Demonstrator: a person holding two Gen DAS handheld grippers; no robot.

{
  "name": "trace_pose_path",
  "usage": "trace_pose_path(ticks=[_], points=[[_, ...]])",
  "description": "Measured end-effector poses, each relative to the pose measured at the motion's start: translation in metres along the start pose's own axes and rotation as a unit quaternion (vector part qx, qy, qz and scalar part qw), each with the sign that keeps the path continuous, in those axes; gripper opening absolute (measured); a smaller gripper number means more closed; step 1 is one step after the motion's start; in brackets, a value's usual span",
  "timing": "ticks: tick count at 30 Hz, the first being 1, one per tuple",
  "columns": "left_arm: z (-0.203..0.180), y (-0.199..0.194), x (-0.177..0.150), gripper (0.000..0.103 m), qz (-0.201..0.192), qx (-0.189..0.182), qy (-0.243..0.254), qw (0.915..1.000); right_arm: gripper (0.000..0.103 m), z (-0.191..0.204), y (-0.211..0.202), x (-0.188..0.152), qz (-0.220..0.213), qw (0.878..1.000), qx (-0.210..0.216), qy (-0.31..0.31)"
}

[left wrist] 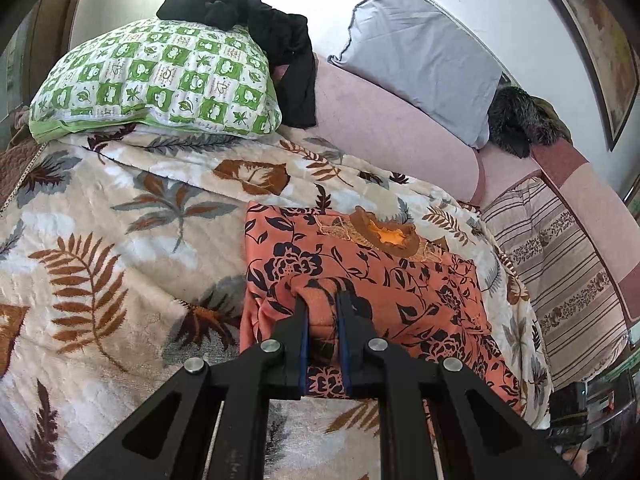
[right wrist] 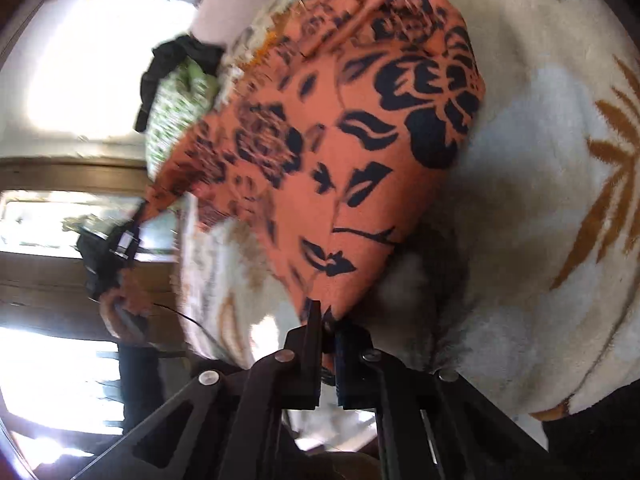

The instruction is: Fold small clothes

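An orange garment with a black flower print (left wrist: 384,276) lies folded over on the leaf-patterned blanket (left wrist: 120,248). Its embroidered neckline (left wrist: 390,234) faces the far side. My left gripper (left wrist: 322,300) is shut on a bunched fold at the garment's near left edge. In the tilted right wrist view, my right gripper (right wrist: 326,320) is shut on a corner of the same garment (right wrist: 340,128), which stretches up and away from the fingers. The other gripper (right wrist: 108,256) shows far left, holding the opposite edge.
A green-and-white checked pillow (left wrist: 160,88) with black clothes (left wrist: 280,40) on it lies at the back left. A grey cushion (left wrist: 420,56) and a dark furry item (left wrist: 520,116) rest on the pink sofa back (left wrist: 392,128). A striped cover (left wrist: 560,280) is at right.
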State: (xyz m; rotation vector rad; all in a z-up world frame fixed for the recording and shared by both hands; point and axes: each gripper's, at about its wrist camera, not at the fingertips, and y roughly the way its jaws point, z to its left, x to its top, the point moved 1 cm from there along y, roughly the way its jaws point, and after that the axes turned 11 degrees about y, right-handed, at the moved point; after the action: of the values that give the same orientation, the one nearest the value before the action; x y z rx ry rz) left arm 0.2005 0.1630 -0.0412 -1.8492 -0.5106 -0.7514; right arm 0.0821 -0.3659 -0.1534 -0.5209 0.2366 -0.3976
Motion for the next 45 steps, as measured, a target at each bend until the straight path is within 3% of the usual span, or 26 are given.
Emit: trace_pose_path(ticks=[3, 6, 8, 11, 12, 13, 15, 16, 17, 20, 22, 25, 28, 30, 31, 32, 33, 34, 35, 37, 41, 45], points=[[-0.002, -0.009, 0.008, 0.013, -0.011, -0.009, 0.010, 0.9998, 0.005, 0.017, -0.023, 0.017, -0.019, 0.998, 0.059, -0.005], [-0.001, -0.009, 0.035, 0.013, -0.027, -0.015, 0.016, 0.9994, 0.005, 0.045, -0.041, 0.060, -0.048, 0.992, 0.116, -0.015], [0.003, 0.002, 0.060, 0.013, -0.034, -0.023, 0.014, 0.9991, 0.005, 0.071, -0.054, 0.104, -0.077, 0.985, 0.152, -0.027], [0.014, 0.053, 0.096, 0.015, -0.019, 0.009, 0.026, 0.9995, 0.005, 0.097, -0.055, 0.186, -0.136, 0.976, 0.168, -0.019], [0.024, 0.077, 0.102, 0.018, -0.005, 0.018, 0.013, 0.9997, 0.008, 0.097, -0.050, 0.214, -0.157, 0.975, 0.159, -0.011], [0.036, 0.106, 0.105, 0.037, 0.018, 0.028, -0.001, 0.9994, 0.008, 0.093, -0.040, 0.238, -0.166, 0.977, 0.135, -0.005], [0.058, 0.154, 0.100, 0.050, 0.082, 0.077, -0.024, 0.9934, 0.033, 0.070, -0.012, 0.277, -0.154, 0.985, 0.075, 0.029], [0.069, 0.166, 0.094, 0.050, 0.103, 0.098, -0.040, 0.9890, 0.078, 0.054, -0.004, 0.283, -0.154, 0.986, 0.045, 0.052], [0.075, 0.166, 0.088, 0.050, 0.101, 0.101, -0.052, 0.9884, 0.089, 0.043, 0.002, 0.279, -0.160, 0.985, 0.023, 0.062], [0.074, 0.134, 0.070, 0.050, 0.072, 0.107, -0.039, 0.9909, 0.089, 0.032, -0.007, 0.253, -0.164, 0.985, 0.023, 0.038], [0.062, 0.108, 0.052, 0.057, 0.066, 0.101, -0.006, 0.9927, 0.089, 0.033, -0.022, 0.236, -0.181, 0.983, 0.001, -0.004], [0.046, 0.087, 0.012, 0.064, 0.083, 0.076, 0.005, 0.9936, 0.089, 0.035, -0.018, 0.221, -0.143, 0.988, -0.041, -0.045], [0.028, 0.101, -0.023, 0.066, 0.120, 0.044, 0.019, 0.9916, 0.089, 0.036, 0.007, 0.213, -0.101, 0.986, -0.089, -0.096], [0.020, 0.122, -0.037, 0.065, 0.151, 0.045, 0.017, 0.9873, 0.089, 0.033, 0.031, 0.215, -0.079, 0.983, -0.118, -0.114], [0.019, 0.130, -0.041, 0.057, 0.157, 0.055, 0.016, 0.9859, 0.088, 0.035, 0.041, 0.215, -0.074, 0.982, -0.128, -0.120], [0.017, 0.133, -0.041, 0.053, 0.154, 0.069, 0.020, 0.9854, 0.085, 0.041, 0.048, 0.213, -0.074, 0.978, -0.137, -0.137], [0.015, 0.133, -0.038, 0.037, 0.155, 0.069, 0.024, 0.9851, 0.079, 0.047, 0.054, 0.213, -0.066, 0.976, -0.147, -0.149], [0.014, 0.131, -0.035, 0.017, 0.154, 0.060, 0.019, 0.9860, 0.046, 0.050, 0.060, 0.214, -0.052, 0.976, -0.154, -0.143], [0.014, 0.128, -0.030, 0.017, 0.154, 0.057, 0.007, 0.9865, 0.027, 0.051, 0.064, 0.217, -0.040, 0.978, -0.153, -0.133], [0.010, 0.116, -0.018, 0.014, 0.138, 0.064, 0.006, 0.9883, 0.026, 0.058, 0.067, 0.217, -0.034, 0.976, -0.168, -0.135], [-0.022, 0.052, -0.004, 0.014, 0.074, 0.061, 0.023, 0.9952, 0.024, 0.090, 0.033, 0.199, -0.057, 0.982, -0.116, -0.139], [-0.041, -0.013, -0.036, 0.014, 0.052, 0.042, 0.011, 0.9977, 0.024, 0.105, -0.006, 0.157, -0.052, 0.980, -0.112, -0.159]])
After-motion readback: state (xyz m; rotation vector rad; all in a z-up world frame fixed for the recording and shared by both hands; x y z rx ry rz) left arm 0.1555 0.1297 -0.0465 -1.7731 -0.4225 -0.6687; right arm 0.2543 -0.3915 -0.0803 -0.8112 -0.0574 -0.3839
